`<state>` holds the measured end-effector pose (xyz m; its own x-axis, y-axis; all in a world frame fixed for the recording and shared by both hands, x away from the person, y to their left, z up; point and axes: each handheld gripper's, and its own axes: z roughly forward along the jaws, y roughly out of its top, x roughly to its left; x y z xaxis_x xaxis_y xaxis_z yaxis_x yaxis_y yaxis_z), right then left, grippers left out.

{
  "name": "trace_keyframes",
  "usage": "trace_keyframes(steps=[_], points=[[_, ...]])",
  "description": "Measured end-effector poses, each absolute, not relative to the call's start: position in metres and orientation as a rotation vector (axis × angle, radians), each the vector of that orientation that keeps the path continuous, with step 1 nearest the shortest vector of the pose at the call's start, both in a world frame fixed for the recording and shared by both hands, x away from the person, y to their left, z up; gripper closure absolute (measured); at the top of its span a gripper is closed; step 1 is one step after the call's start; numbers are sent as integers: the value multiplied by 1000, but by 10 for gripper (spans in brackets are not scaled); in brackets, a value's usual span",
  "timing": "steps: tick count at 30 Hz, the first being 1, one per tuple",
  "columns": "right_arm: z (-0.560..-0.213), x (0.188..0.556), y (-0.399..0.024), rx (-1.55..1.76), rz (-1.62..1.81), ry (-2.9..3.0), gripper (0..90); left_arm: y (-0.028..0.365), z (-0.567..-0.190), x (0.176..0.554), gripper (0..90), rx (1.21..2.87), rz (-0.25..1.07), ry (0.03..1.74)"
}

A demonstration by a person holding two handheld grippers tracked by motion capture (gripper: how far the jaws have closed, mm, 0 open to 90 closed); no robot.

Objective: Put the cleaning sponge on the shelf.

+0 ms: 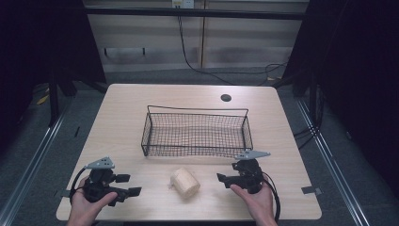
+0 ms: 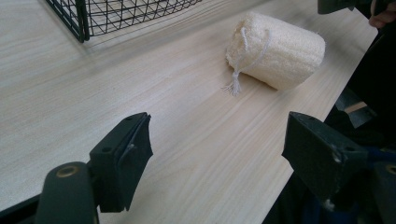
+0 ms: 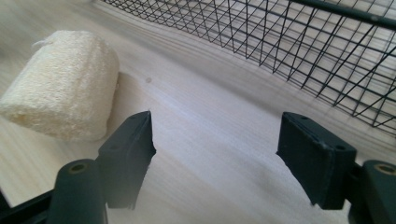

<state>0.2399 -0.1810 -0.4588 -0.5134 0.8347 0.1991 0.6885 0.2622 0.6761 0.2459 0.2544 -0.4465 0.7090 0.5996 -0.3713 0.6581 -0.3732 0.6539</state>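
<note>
A pale cylindrical loofah sponge (image 1: 185,182) with a short white string loop lies on its side on the wooden table (image 1: 122,113), just in front of a black wire basket (image 1: 196,133). To the left of the sponge, my left gripper (image 1: 129,184) is held low over the table with its jaws open and pointing toward it. In the left gripper view the loofah (image 2: 275,49) lies ahead and to the right of the left gripper (image 2: 219,140). My right gripper (image 1: 228,172) is open to the sponge's right. In the right gripper view the loofah (image 3: 63,102) sits left of the right gripper (image 3: 217,140).
The basket (image 2: 79,18) holds nothing, and its near wall (image 3: 280,42) stands just beyond the right gripper. A round cable hole (image 1: 226,98) is at the table's far edge. Cables run along the floor behind the table. The table's front edge is close under both hands.
</note>
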Motion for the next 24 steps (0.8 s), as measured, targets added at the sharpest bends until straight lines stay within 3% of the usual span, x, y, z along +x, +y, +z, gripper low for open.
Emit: trace_keyframes(steps=[17, 24], points=[[-441, 240, -187, 1586, 1104, 2414, 341, 255, -446, 246, 231, 2084, -92, 950], [-425, 242, -183, 1533, 1104, 2452, 321, 255, -446, 246, 231, 2084, -94, 951]])
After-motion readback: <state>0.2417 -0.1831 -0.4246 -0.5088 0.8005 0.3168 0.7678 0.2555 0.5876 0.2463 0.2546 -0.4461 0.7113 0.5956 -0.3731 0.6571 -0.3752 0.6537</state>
